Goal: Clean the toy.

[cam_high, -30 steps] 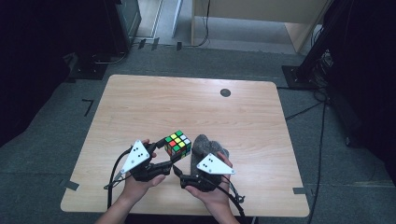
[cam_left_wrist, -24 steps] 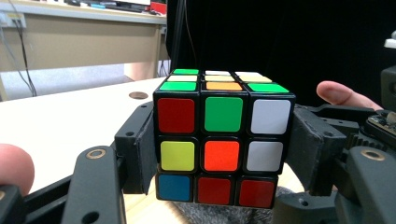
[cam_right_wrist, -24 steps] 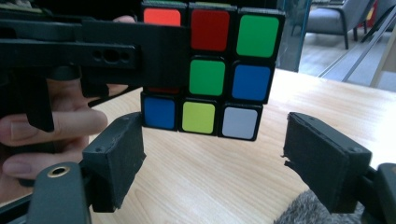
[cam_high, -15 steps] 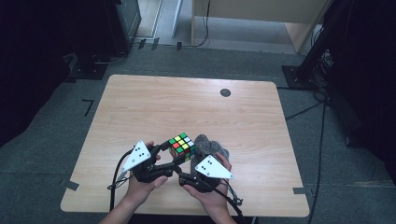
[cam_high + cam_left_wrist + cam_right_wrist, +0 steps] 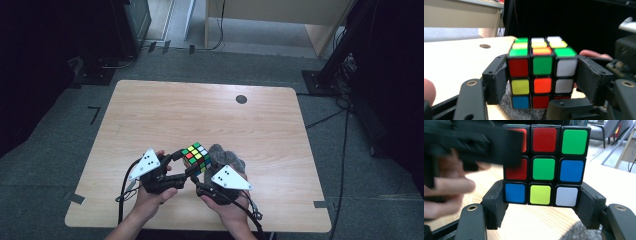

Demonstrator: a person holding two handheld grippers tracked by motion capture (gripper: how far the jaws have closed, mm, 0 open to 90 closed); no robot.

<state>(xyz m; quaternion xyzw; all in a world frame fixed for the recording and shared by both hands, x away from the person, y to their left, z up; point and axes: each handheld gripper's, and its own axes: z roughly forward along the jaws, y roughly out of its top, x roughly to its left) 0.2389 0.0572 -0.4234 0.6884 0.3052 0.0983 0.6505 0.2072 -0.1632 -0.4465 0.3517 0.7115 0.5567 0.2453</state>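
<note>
Both claws meet on a scrambled, multicoloured plastic puzzle cube (image 5: 196,156), held off the table at lower centre of the high view. The left gripper (image 5: 541,75), its jaws just opening, brackets the cube's upper two layers, with the pads at its sides. The right gripper (image 5: 541,197), jaws just closing, clamps the bottom layer. A grey fuzzy cloth (image 5: 226,156) lies just right of the cube, beneath it. The pale wooden table (image 5: 200,110) carries a dark round grommet (image 5: 241,99) at upper right.
</note>
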